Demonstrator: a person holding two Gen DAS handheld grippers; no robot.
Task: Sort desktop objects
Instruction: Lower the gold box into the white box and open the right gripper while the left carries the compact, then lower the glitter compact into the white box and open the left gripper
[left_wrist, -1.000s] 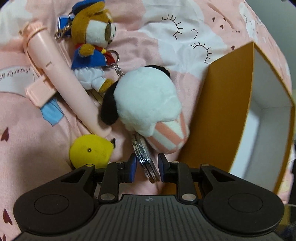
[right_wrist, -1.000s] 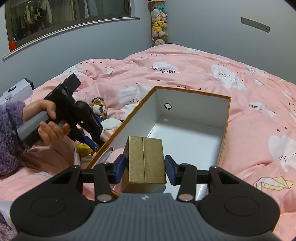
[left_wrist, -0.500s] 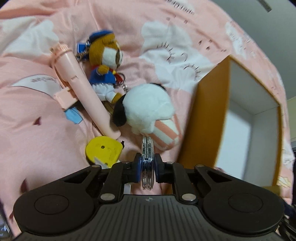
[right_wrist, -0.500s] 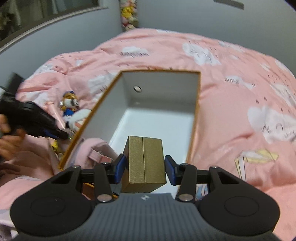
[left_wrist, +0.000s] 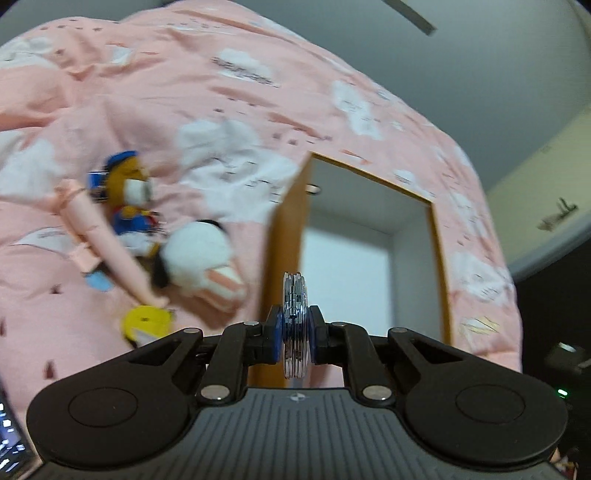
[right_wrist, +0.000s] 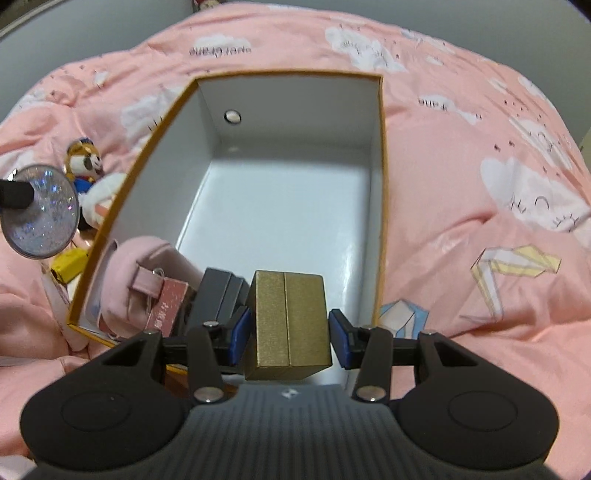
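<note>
My left gripper (left_wrist: 294, 328) is shut on a round glittery disc (left_wrist: 294, 291), seen edge-on and lifted clear of the bedding beside the orange box (left_wrist: 284, 240). The right wrist view shows that disc (right_wrist: 40, 210) face-on at the left, outside the box's wall. My right gripper (right_wrist: 288, 334) is shut on a small gold box (right_wrist: 286, 325) and hangs over the near end of the orange box's white inside (right_wrist: 280, 221).
A pink pouch (right_wrist: 136, 273), a red packet (right_wrist: 166, 310) and a dark grey box (right_wrist: 218, 291) lie in the box's near left corner. On the pink bedding left of the box lie a sailor plush (left_wrist: 129, 206), a white plush (left_wrist: 199, 254), a pink tube (left_wrist: 107, 243) and a yellow object (left_wrist: 147, 321).
My left gripper closed on the disc and lifted it off the bedding, turning toward the box. My right gripper tilted down and sank over the box's near end with the gold box.
</note>
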